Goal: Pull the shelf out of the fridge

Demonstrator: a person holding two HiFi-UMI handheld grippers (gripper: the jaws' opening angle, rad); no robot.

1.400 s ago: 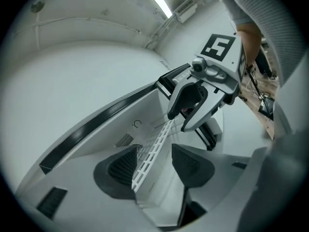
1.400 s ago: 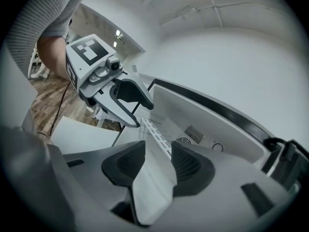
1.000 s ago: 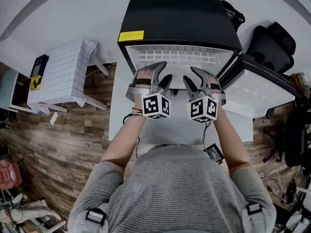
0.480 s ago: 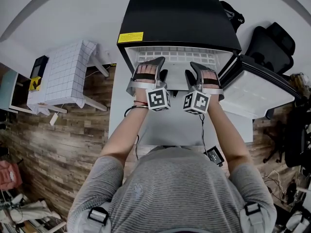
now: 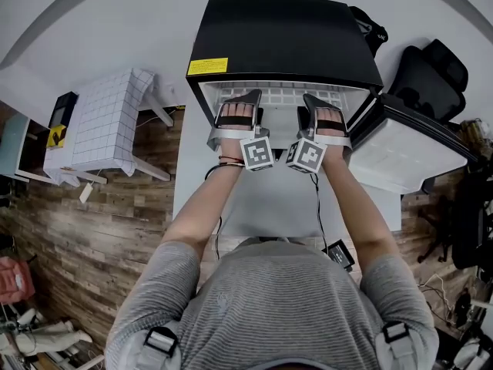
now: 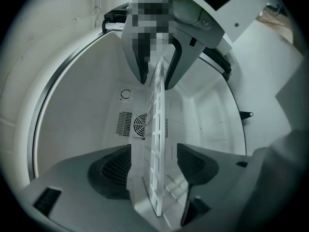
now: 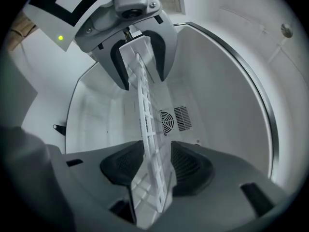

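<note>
While both hands reach into the open fridge (image 5: pixel 285 33), they hide the jaw tips from above. My left hand-held gripper (image 6: pixel 154 166), jaws just opening wide, straddles the shelf (image 6: pixel 155 129) inside without touching it. My right hand-held gripper (image 7: pixel 157 168) stands open more narrowly, close around it.

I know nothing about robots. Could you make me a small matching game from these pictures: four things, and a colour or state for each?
Things:
1 fridge top
2 shelf
3 sticker
4 door

Colour or state:
a yellow
b swung open
c black
d white grid

Pairs: 1-c, 2-d, 3-a, 4-b
</note>
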